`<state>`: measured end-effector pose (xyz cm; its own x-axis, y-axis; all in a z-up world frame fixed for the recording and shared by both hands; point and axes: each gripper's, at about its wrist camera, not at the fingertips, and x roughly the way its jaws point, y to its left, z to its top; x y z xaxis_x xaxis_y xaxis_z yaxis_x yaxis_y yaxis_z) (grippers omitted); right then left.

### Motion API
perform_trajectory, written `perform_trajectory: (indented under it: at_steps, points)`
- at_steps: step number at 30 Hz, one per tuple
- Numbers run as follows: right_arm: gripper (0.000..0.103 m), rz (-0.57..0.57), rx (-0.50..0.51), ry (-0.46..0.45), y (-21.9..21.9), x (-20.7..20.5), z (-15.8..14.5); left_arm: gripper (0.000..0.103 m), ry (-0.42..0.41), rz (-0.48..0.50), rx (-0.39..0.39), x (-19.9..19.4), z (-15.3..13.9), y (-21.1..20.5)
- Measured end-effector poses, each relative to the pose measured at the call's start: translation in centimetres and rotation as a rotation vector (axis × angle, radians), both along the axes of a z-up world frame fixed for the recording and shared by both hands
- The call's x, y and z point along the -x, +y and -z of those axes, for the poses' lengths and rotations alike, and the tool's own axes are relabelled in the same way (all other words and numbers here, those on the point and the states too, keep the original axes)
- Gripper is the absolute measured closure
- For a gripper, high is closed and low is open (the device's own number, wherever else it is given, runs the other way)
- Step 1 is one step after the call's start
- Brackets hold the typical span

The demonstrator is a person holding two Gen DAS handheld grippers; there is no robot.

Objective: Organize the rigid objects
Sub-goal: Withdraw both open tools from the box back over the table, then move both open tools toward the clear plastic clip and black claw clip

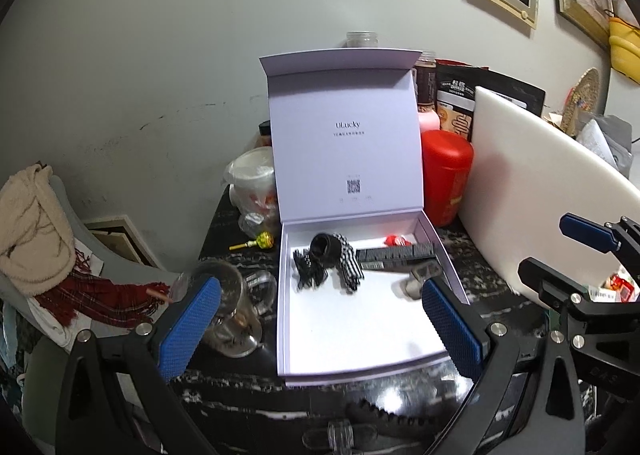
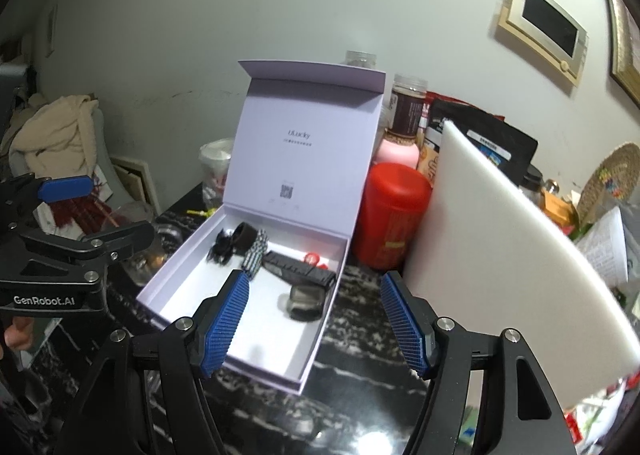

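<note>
Both the left gripper (image 1: pixel 320 329) and right gripper (image 2: pixel 314 321) gape wide and empty before the open white cardboard box (image 1: pixel 360 351), the yellow lollipop (image 1: pixel 256 243) lying outside its left wall, nearer the left

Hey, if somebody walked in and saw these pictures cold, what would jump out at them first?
Probably the open pale lilac box in the middle of the dark marbled table, lid propped upright, with a black ruler and a small black cup lying near its back wall. Next, the bright red canister just right of the box, and the big white board leaning beside it. Both claws, left and right, hover open and empty.
</note>
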<state>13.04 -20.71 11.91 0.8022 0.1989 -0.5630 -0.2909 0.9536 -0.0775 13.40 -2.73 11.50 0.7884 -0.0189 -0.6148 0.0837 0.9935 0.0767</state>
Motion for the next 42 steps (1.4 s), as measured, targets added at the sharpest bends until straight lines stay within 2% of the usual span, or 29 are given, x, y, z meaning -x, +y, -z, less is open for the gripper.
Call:
perform_trajectory:
  at_steps: [18, 24, 34, 42]
  points:
    - [0.034, -0.01, -0.053, 0.04, 0.3, 6.2, 3.2, 0.0, 0.038, 0.03, 0.009, 6.2, 2.9, 0.4]
    - [0.034, -0.02, -0.033, 0.047, 1.0, 7.6, 4.8, 0.0, 0.063, 0.036, 0.011, 7.5, 4.6, 0.8]
    - [0.034, -0.061, -0.054, 0.116, 1.8, 7.7, 8.7, 0.0, 0.126, 0.044, 0.018, 7.6, 7.8, 1.6]
    - [0.034, -0.105, -0.056, 0.151, 2.5, 7.4, 11.1, 0.0, 0.175, 0.066, 0.084, 7.0, 10.0, 2.7]
